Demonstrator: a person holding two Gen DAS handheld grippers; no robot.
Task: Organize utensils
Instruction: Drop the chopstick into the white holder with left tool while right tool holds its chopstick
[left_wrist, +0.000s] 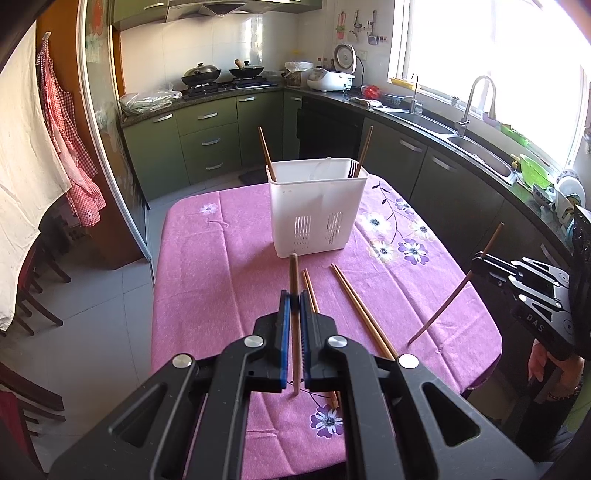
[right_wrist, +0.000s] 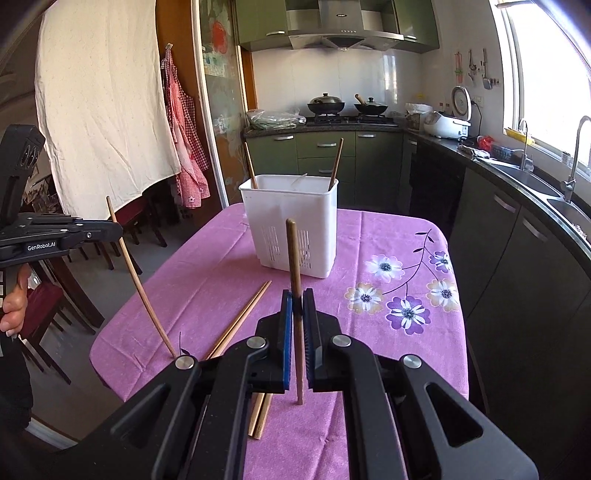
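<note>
Both my grippers angle downward, jaws clamped: the left gripper (left_wrist: 294, 301) pinches an upright chopstick (left_wrist: 294, 280), the right gripper (right_wrist: 298, 301) another chopstick (right_wrist: 294, 258). A hand (right_wrist: 14, 302), apparently mine, grasps the left handle.

- "GenRobot.AI" stood in white letters on the side of the black left gripper (right_wrist: 116, 232), at the left edge of the right wrist view.
- "DAS" was readable on the black right gripper (left_wrist: 475, 263), at the right edge of the left wrist view.
</note>
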